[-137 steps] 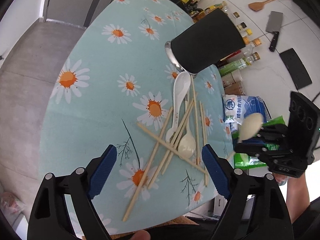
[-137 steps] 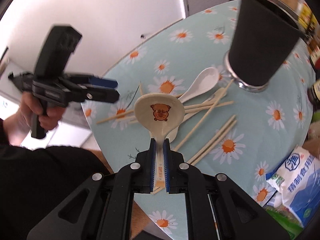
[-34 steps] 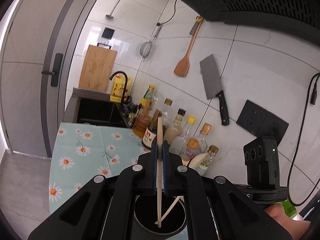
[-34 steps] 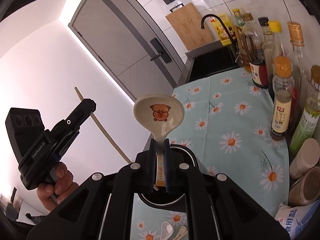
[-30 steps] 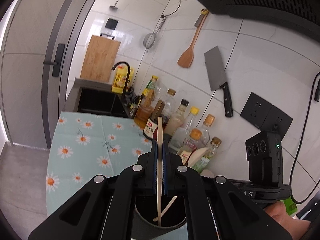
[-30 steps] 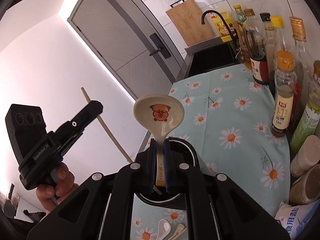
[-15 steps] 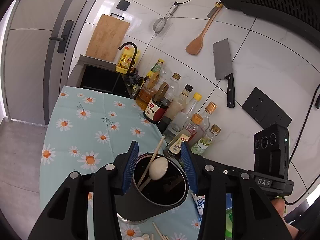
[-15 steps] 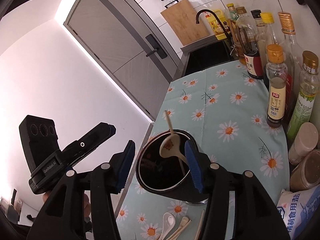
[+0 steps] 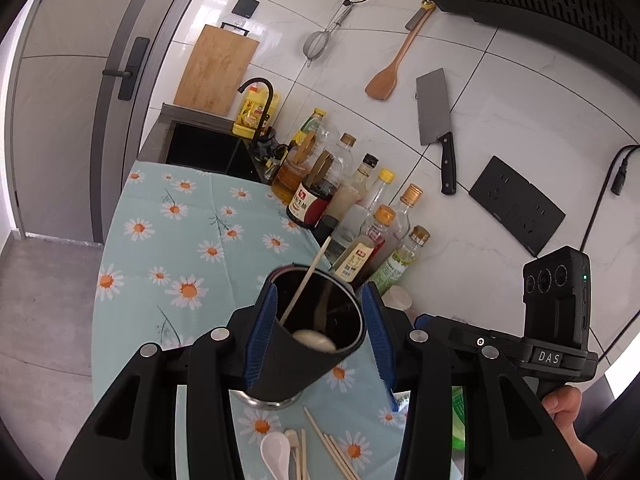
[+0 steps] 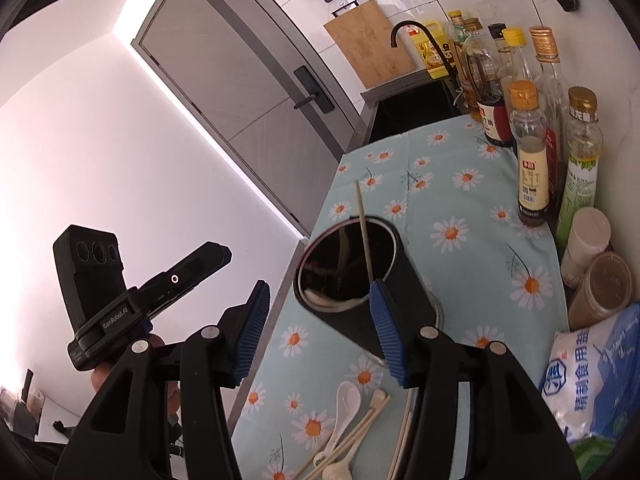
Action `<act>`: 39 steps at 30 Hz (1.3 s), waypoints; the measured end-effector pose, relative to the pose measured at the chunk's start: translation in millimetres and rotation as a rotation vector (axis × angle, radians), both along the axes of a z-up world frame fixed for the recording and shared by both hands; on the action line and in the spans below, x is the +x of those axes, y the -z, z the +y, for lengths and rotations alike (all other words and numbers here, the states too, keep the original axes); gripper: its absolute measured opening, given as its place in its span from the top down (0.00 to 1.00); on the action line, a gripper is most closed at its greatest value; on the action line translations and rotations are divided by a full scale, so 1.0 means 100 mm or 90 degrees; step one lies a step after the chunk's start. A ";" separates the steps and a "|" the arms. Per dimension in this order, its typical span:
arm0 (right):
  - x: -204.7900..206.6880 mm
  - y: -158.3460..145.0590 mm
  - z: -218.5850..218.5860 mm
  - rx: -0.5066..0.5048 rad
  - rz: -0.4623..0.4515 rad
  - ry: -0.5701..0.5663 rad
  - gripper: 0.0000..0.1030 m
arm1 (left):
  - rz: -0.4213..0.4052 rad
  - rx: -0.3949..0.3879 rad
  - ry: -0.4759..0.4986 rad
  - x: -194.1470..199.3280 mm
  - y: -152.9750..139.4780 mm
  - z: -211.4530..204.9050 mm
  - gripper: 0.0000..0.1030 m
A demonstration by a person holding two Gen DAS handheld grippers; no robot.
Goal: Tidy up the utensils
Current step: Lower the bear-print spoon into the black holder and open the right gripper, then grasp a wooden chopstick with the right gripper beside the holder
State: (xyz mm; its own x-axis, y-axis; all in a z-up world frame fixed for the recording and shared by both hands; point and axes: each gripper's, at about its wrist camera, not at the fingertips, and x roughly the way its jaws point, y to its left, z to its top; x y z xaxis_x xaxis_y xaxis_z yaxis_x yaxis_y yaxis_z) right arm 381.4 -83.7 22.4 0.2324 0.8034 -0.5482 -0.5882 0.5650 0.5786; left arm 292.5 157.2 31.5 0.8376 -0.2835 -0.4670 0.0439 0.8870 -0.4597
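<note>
Left gripper (image 9: 318, 330): jaws apart, about halfway, nothing clamped. In its own view the blue pads (image 9: 262, 334) stand at either side of the black cup, framing it; whether they touch its wall I cannot tell.
Right gripper (image 10: 320, 334): jaws parted to a middling width, holding nothing. In its own view the cup's mouth shows between the pads, with the right pad (image 10: 386, 334) over the cup's wall.
Black cup (image 9: 298, 364): upright on the daisy tablecloth (image 9: 160, 216), metal foot at the bottom.
Chopstick in cup (image 9: 306, 278): leans out of the mouth toward 1 o'clock in the left view; free of both grippers.
Spoon in cup (image 9: 314, 340): pale bowl lying inside, against the near rim at 6 o'clock.
Loose utensils: a white spoon (image 10: 346, 402) and several chopsticks (image 10: 360, 436) lie on the cloth at 6 o'clock from the cup, well apart from the pads.
Bottles (image 10: 530, 152): a row along the tiled wall, at 2 o'clock from the cup in the right view.
Salt bag (image 10: 592, 380): on the cloth's edge, at 4 o'clock in the right view.
Hands: one hand (image 9: 564, 404) grips the right gripper's handle, seen at 4 o'clock in the left view.
</note>
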 end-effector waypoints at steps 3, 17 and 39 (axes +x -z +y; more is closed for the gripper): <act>-0.11 0.04 -0.05 -0.009 0.007 -0.002 0.48 | 0.008 0.002 0.001 -0.10 0.03 -0.01 0.59; -0.33 0.52 -0.21 -0.092 0.095 0.014 0.48 | 0.061 0.004 -0.008 -0.48 0.33 -0.02 0.59; -0.39 1.67 0.01 -0.411 0.277 -0.022 0.73 | 0.180 -0.077 -0.037 -1.07 1.32 0.14 0.59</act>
State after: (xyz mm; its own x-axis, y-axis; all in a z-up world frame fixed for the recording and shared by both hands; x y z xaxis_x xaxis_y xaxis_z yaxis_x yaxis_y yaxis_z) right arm 342.6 -82.3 -144.1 -0.1298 0.2975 -0.9459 -0.4075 0.8536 0.3244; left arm 185.3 171.1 -100.2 0.6951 -0.3069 -0.6501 -0.1499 0.8226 -0.5485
